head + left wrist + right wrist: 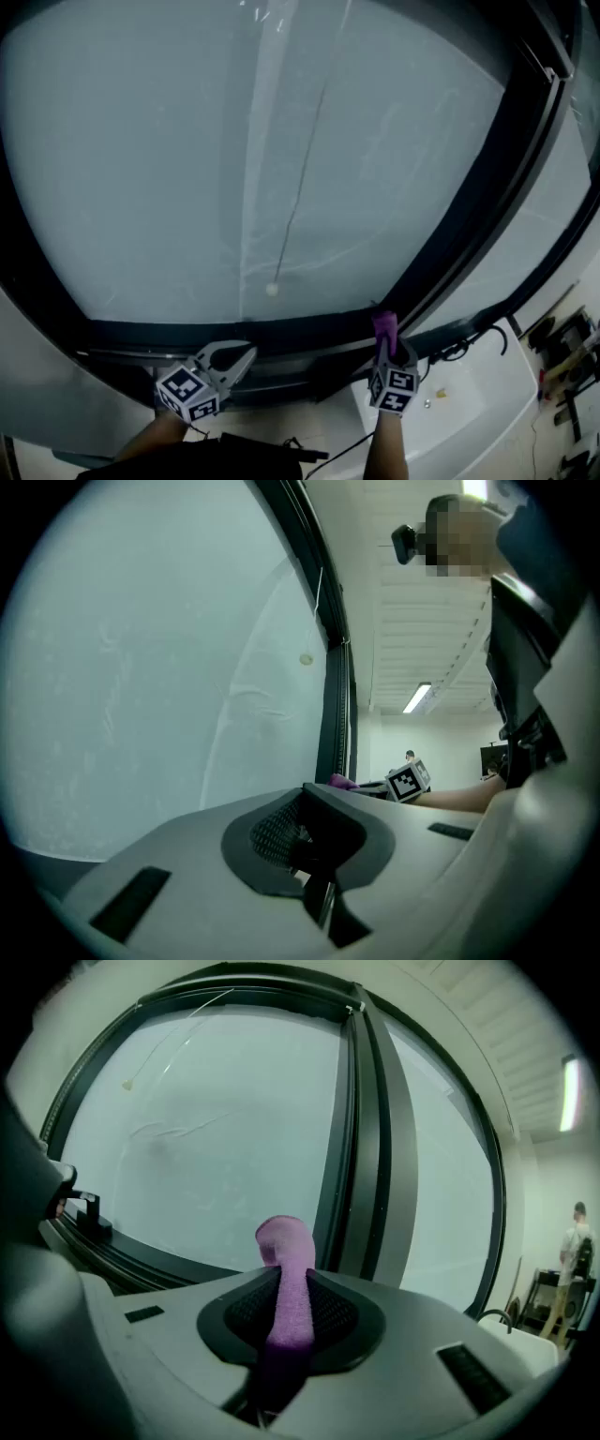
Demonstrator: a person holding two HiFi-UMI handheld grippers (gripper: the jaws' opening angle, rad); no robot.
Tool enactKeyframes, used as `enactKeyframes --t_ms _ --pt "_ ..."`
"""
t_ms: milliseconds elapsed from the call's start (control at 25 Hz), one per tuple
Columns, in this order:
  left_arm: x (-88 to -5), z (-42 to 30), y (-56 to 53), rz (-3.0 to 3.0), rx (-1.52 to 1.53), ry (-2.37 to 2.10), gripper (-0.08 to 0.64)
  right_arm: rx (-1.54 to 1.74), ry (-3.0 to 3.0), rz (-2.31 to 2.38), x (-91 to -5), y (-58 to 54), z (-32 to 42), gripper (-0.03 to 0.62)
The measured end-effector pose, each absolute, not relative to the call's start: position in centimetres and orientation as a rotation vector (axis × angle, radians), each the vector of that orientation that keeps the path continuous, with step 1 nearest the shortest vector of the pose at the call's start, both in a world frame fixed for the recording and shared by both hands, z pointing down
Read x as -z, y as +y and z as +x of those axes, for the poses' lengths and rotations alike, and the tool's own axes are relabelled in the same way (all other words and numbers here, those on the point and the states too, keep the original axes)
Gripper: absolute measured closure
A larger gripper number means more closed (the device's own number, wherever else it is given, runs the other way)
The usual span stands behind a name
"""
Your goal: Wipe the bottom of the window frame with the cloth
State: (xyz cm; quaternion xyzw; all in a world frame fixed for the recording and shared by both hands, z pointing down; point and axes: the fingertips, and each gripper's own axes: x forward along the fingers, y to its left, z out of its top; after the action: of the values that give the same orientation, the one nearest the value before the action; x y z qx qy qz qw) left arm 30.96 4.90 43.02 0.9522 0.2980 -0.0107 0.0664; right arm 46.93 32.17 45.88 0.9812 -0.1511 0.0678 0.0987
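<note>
A purple cloth (384,325) sticks up out of my right gripper (386,341), which is shut on it just below the dark bottom window frame (187,333), near the vertical mullion. In the right gripper view the cloth (286,1260) rises between the jaws of the right gripper (286,1283), its tip curled in front of the frame (141,1251). My left gripper (249,353) hovers left of it at the same frame rail, shut with nothing held. From the left gripper view, the left gripper (305,799) points along the pane toward the cloth (342,782).
A blind cord with a bead (272,290) hangs in front of the frosted pane. A dark mullion (469,206) slants up at the right. A white ledge (478,398) with black cables (469,342) lies at the right, tools (562,356) beyond. A person (572,1241) stands far off.
</note>
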Motion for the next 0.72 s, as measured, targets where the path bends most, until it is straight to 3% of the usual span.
enactKeyframes --t_ms 720 --pt "-43.2 30.9 4.4 2.883 0.063 0.883 0.558 -0.413 -0.270 2.633 -50.0 31.8 53.4 0.517"
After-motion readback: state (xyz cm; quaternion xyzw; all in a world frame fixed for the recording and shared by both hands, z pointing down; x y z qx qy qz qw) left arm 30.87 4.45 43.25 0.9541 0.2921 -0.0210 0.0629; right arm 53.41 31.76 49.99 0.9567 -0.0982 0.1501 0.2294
